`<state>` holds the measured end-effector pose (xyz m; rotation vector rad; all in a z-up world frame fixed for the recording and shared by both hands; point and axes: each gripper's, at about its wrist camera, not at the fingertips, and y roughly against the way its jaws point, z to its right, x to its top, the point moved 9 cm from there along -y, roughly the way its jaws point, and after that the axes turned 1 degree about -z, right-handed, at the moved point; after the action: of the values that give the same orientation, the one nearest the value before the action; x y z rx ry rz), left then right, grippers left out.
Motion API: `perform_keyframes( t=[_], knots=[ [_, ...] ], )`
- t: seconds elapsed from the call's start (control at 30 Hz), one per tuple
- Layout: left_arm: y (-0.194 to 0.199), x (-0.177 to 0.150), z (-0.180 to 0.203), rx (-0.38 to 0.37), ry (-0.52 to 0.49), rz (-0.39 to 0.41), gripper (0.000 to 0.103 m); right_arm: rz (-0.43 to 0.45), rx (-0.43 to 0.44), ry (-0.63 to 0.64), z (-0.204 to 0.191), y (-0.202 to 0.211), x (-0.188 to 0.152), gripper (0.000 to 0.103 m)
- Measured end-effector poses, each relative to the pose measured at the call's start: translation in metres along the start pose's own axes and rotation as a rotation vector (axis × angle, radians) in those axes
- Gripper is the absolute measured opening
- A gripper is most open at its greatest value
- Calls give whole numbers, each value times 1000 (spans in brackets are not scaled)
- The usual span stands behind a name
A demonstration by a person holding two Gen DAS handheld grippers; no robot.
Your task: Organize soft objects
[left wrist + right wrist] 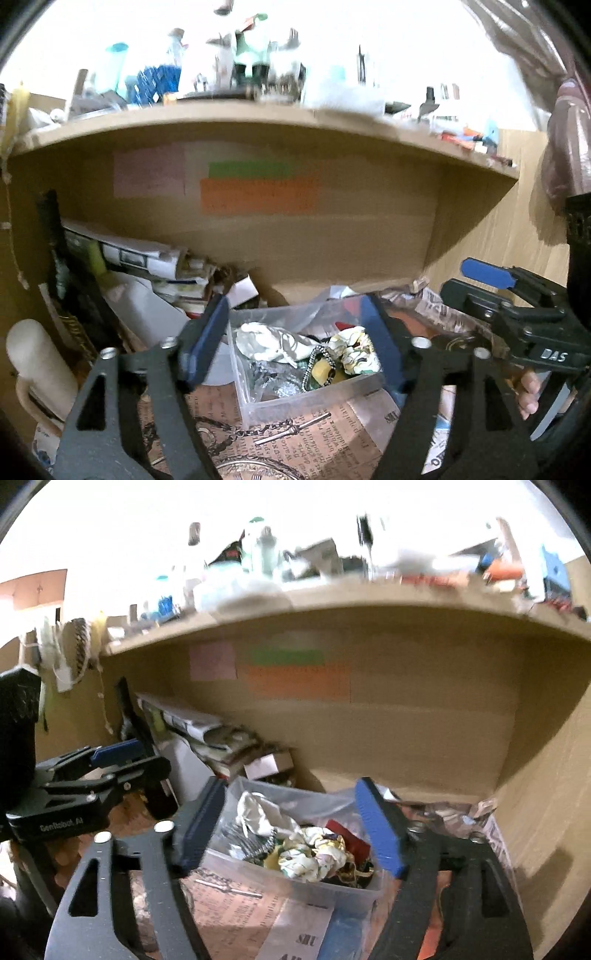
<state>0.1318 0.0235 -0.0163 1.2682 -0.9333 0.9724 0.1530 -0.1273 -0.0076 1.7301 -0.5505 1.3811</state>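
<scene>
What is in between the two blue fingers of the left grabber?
In the left wrist view, the clear plastic box sits between the left gripper's fingers, holding crumpled floral cloth and white cloth.

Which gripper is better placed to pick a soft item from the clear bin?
Likely either: the left gripper and right gripper are both open, each framing the clear bin between its fingers.

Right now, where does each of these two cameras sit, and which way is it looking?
Left wrist: on the left gripper, looking along its open fingers at the clear box under the shelf; the right gripper and a hand show at right.
Right wrist: on the right gripper, fingers open, facing the same box; the left gripper shows at left.
Shared: box, shelf, orange note.
</scene>
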Motion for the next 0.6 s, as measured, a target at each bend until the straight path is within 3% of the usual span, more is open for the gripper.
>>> perform_keyframes(
  t=[0.3, 0.43, 0.6],
  knots=[
    [31, 3, 1, 18, 3, 61, 100, 66, -10, -12, -5, 27, 4, 87],
    [41, 3, 5, 21, 1, 69, 102, 74, -17, -8, -9, 33, 2, 101],
    [45, 1, 6, 22, 7, 71, 103, 88, -23, -2, -14, 40, 1, 103]
  ],
)
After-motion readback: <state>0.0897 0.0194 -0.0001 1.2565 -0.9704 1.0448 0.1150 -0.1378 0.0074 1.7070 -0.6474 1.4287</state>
